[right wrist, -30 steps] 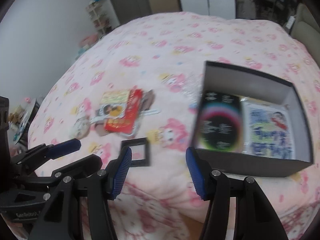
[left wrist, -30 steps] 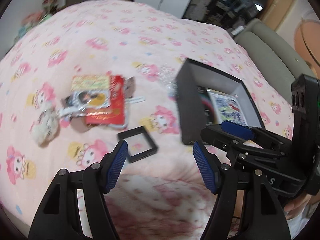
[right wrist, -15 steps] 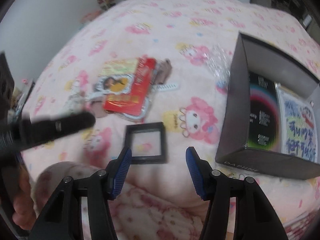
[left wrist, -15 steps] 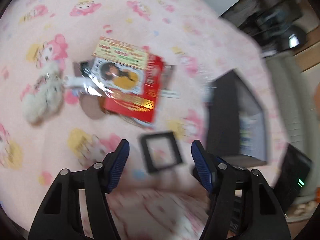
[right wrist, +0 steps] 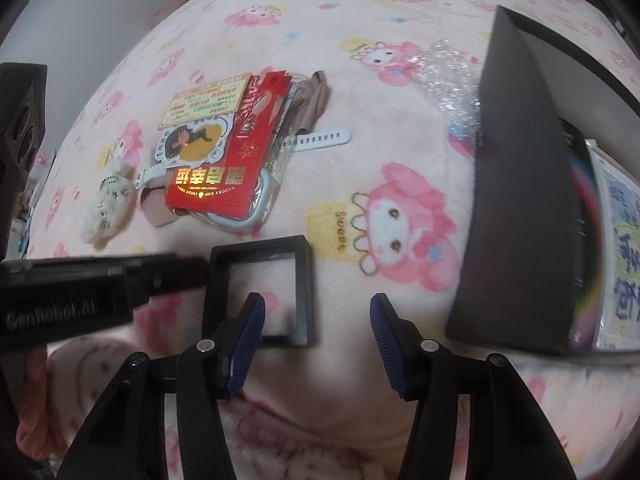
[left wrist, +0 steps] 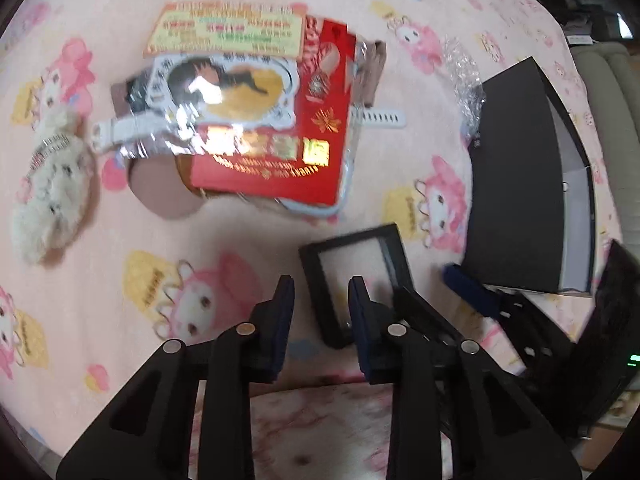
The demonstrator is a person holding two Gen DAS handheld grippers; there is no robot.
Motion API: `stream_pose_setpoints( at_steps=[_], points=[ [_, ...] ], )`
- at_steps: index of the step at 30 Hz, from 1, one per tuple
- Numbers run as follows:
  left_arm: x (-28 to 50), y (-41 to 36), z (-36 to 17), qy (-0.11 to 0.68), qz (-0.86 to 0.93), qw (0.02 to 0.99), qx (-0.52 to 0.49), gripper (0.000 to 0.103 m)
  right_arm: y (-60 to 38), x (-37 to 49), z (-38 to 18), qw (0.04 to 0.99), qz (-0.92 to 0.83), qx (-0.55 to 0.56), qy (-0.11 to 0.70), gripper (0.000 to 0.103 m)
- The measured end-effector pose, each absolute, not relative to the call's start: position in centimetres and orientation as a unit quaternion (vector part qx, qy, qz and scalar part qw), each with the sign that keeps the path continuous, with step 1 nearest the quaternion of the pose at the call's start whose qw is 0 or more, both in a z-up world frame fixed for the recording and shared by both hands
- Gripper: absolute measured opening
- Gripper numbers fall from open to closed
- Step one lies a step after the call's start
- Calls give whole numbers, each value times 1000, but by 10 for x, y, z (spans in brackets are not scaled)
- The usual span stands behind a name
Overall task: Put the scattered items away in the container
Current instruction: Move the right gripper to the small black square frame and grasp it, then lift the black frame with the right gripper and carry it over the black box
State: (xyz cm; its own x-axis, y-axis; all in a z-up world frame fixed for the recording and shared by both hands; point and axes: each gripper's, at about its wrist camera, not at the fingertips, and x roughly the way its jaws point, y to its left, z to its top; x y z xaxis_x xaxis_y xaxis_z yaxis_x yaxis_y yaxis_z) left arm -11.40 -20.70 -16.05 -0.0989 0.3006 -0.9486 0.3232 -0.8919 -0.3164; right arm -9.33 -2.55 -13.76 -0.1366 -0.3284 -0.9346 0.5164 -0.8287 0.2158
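One black square frame (right wrist: 258,292) lies flat on the pink printed bed cover (right wrist: 360,128), near the open black box (right wrist: 520,216).

Left tongs (left wrist: 320,300): closing, left frame edge between them, contact unclear.

Right tongs (right wrist: 316,320): closing, right frame edge between them, not touching.

One red packet (right wrist: 224,176), one plush toy (right wrist: 106,208), one white strap (right wrist: 324,136), one bubble wrap piece (right wrist: 448,76).

Fleecy blanket (right wrist: 280,32), glossy red packet (right wrist: 224,184)
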Motion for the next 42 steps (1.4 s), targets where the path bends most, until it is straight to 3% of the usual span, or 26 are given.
stream_pose_setpoints(
  at_steps=[5,9,13,19,22,24,28,42],
  points=[
    [-123,-194,-159,193,-707,46,679,28,-27,-93,-145,277,-739,609,79,41],
    [-106,-199,-196,269,-690,55,669,27,-25,-91,-141,260,-748,609,43,41],
    [-108,-194,-197,272,-706,43,653,28,-26,-86,-143,250,-765,584,107,41],
    [-118,-178,-202,237,-702,49,670,33,3,-112,-163,260,-736,625,12,44],
    [-120,-177,-206,230,-696,54,679,35,-4,-109,-162,268,-739,617,30,44],
    [-119,-177,-208,233,-693,54,680,35,-7,-107,-159,285,-734,616,29,39],
    [-115,-177,-207,235,-697,48,675,35,-15,-99,-149,335,-718,609,25,29],
    [-76,-188,-168,276,-742,24,610,27,8,-89,-140,384,-705,597,9,29]
  ],
)
